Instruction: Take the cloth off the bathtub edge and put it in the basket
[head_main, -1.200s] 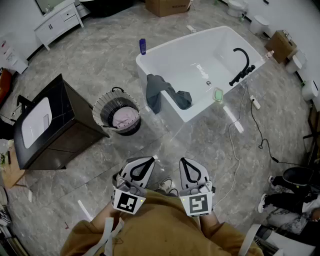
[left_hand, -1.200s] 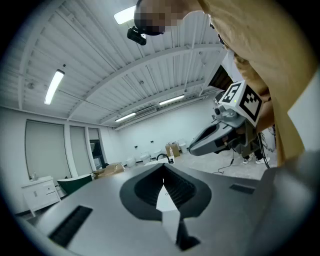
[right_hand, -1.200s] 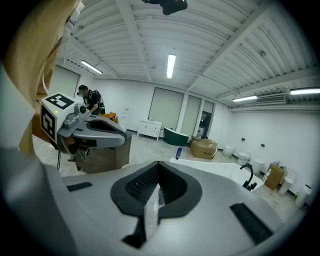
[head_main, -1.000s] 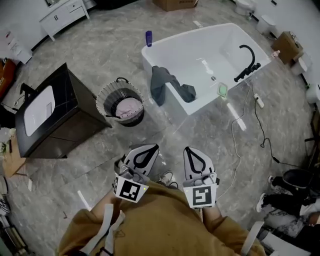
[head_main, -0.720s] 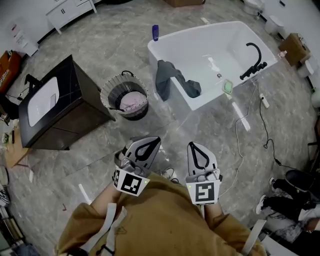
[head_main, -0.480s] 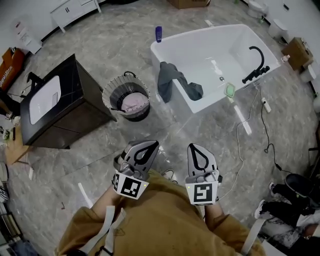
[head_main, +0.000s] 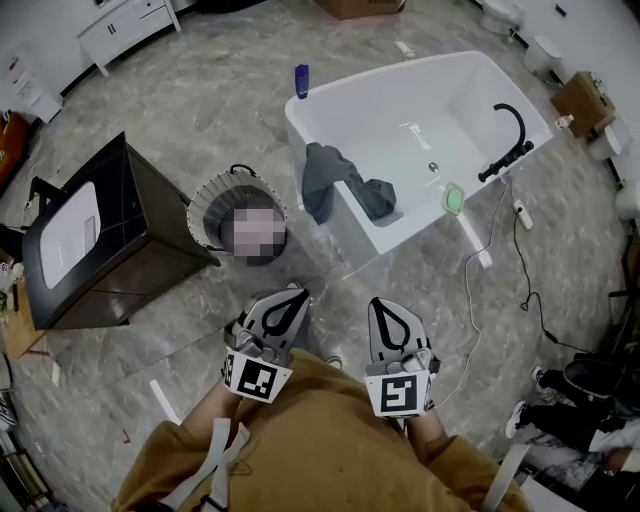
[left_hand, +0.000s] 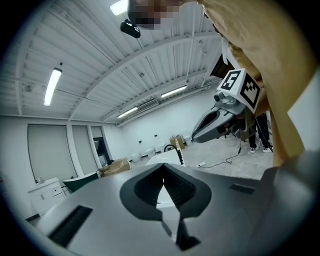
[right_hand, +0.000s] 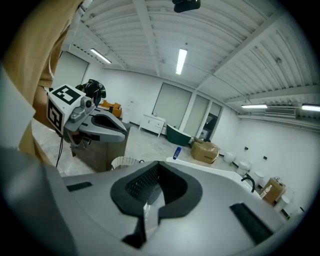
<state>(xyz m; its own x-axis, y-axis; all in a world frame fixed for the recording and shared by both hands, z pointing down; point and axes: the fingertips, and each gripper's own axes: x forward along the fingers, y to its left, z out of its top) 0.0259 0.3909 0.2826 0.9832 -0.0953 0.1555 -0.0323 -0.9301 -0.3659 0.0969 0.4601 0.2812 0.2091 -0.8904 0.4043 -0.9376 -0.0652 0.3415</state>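
Observation:
A dark grey cloth (head_main: 328, 182) hangs over the near left edge of the white bathtub (head_main: 400, 110), partly inside and partly down the outer wall. The round wicker basket (head_main: 203, 204) stands on the floor left of the tub, its contents blurred over. My left gripper (head_main: 286, 302) and right gripper (head_main: 384, 306) are side by side close to my body, well short of the tub. Both are shut with nothing in them. In the right gripper view the basket (right_hand: 125, 162) and the left gripper (right_hand: 97, 126) show beyond the closed jaws.
A dark cabinet (head_main: 110, 240) with a white basin stands left of the basket. A blue bottle (head_main: 301, 81) is behind the tub, with a black faucet (head_main: 508, 135) and a green dish (head_main: 455, 198) on its right rim. A white cable (head_main: 470, 290) trails across the floor at right.
The view has swung, so the tub and basket now sit slightly lower and further left in the picture. Both grippers stay shut, side by side near my body.

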